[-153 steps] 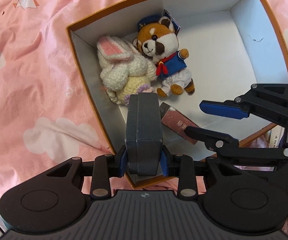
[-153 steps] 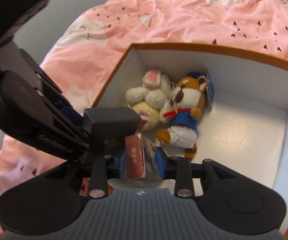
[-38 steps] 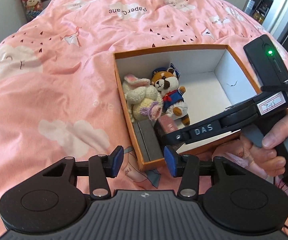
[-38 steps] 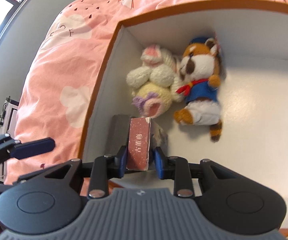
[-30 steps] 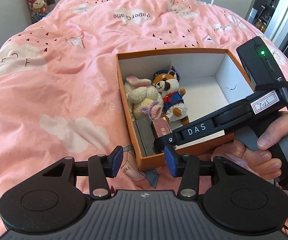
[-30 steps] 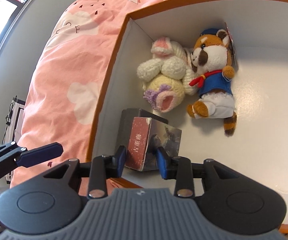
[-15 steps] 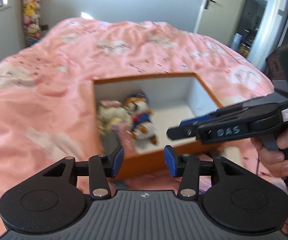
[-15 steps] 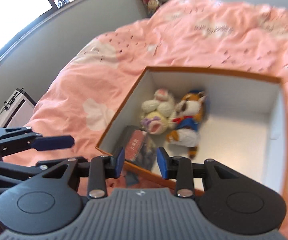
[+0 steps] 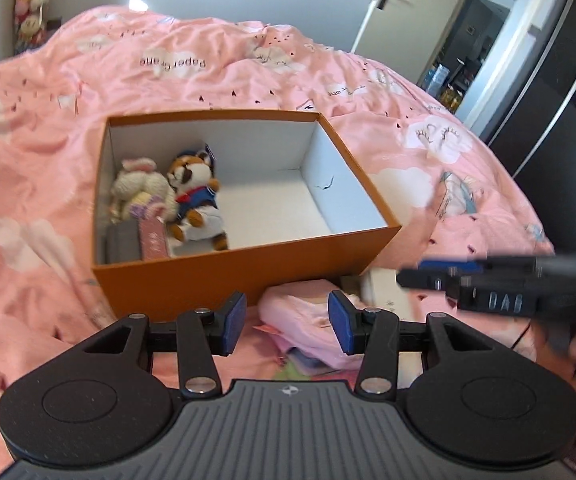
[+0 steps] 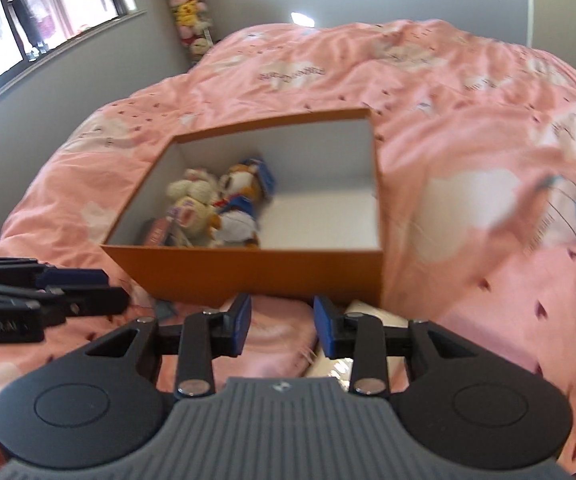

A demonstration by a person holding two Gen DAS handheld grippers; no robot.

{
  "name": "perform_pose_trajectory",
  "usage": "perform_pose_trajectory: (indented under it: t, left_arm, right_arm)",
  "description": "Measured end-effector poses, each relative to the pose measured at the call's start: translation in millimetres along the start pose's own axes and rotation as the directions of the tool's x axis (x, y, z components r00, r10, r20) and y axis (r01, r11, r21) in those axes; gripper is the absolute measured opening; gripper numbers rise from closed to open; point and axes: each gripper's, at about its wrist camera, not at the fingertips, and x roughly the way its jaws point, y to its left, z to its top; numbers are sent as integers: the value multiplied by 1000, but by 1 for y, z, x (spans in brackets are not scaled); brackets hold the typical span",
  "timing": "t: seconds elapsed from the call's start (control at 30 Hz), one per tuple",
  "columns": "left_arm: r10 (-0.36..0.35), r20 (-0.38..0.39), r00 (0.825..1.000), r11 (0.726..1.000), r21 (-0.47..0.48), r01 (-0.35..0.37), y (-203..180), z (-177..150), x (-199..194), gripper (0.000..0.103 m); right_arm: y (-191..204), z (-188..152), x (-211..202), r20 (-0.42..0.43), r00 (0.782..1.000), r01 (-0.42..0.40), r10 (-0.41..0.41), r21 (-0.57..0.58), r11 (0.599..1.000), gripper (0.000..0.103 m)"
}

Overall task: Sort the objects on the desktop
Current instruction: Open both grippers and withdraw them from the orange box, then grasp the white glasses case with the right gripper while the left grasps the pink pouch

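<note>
An orange box [image 9: 248, 264] with a white inside stands on the pink bedspread; it also shows in the right wrist view [image 10: 248, 276]. In it lie a white rabbit plush [image 9: 138, 186], a red panda plush [image 9: 196, 196], a grey case [image 9: 122, 242] and a reddish-brown box [image 9: 152, 240]. My left gripper [image 9: 287, 323] is open and empty, in front of the orange box. My right gripper [image 10: 282, 322] is open and empty, also in front of it. Below both lie a pink fabric item [image 9: 307, 320] and a white flat item [image 9: 383, 292].
The pink bedspread [image 9: 208, 68] covers the bed all round. A door [image 9: 399, 0] and a dark wardrobe [image 9: 559, 80] stand at the right. A window [image 10: 28, 8] and hanging plush toys [image 10: 188, 8] are on the far wall.
Both grippers released their items in the box, the grey case and the reddish-brown box, and have pulled back and up. Now they hover in front of the box's near wall.
</note>
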Motion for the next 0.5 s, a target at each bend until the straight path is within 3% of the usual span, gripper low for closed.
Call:
perform_pose_trajectory:
  t: [0.13,0.23,0.5]
  left_arm:
    - [-57,-37,998,995,-83,54,1,1,19,53]
    - [-58,-76,995,990,-133,47,1,-2,39,55]
    - [-85,-190,978,976,-214,43,0,-11,79,56]
  right_arm:
    - [-14,-20,8,-45,998,52,-50,46,998,39]
    - [-26,-33,15,-80,995,73,-66,88,993,42]
    - [-49,-53,30,-132,991,34,-6,210,977,53]
